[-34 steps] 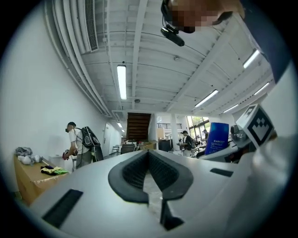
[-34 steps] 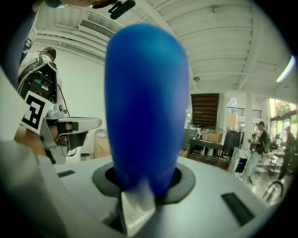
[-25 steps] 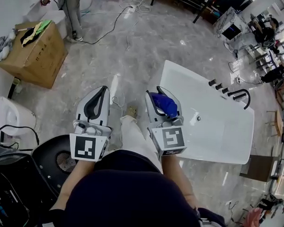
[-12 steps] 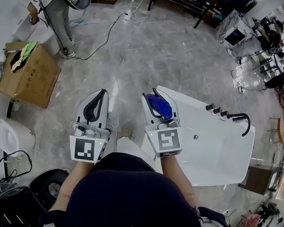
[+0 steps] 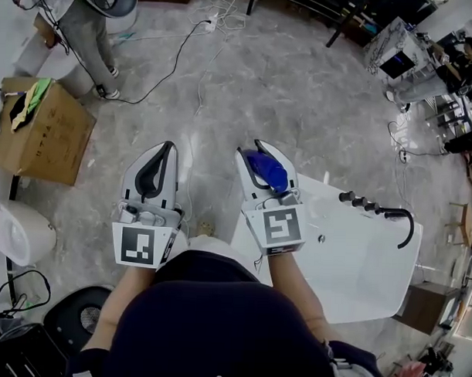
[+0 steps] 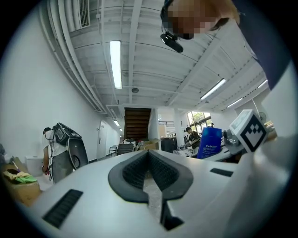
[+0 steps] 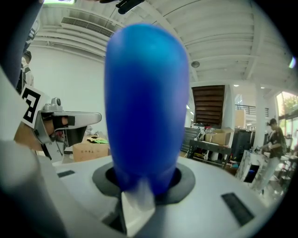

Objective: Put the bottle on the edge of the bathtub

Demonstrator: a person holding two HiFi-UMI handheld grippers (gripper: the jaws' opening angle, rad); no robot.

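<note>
Right gripper point(image 5: 254, 155): my jaws stood wide, clamped on the smooth blue plastic bottle point(image 7: 146, 107), likely to carry it steady | left gripper point(image 5: 169, 149): jaws together, empty, kept aside | bottle hung by the glossy white bathtub point(image 5: 357, 261) corner | rim bare, black taps point(image 5: 358, 201) well apart, open floor leftward.
</note>
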